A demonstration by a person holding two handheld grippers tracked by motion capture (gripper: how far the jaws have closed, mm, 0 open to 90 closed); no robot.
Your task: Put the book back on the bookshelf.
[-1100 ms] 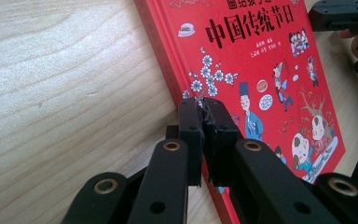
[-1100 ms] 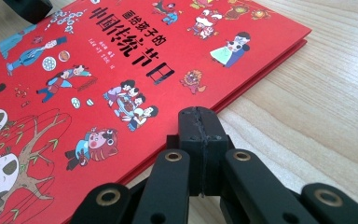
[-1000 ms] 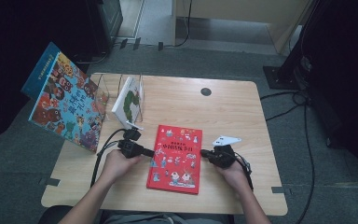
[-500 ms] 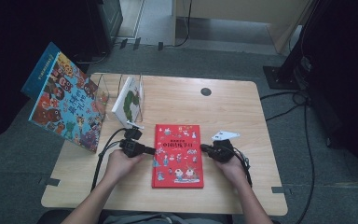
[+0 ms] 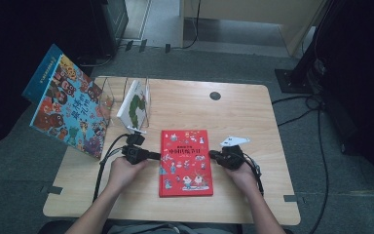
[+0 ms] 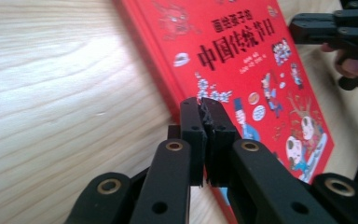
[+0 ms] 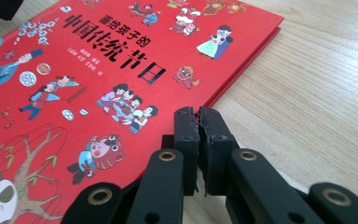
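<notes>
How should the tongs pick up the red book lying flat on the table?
Grip the red book by a long side edge, coming in low from the side. It lies flat, so only its thin edges offer a hold. Both the left tongs and right tongs sit shut at those edges; they would probably need to open and slip one jaw under the cover.

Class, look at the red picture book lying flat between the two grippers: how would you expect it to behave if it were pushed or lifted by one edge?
The red picture book looks like a hardcover, so it would probably stay stiff rather than flop. Lying flat on the smooth wooden table, it would likely slide when pushed, not tip. Its glossy cover may slip between the shut left hand-held gripper jaws.
</notes>
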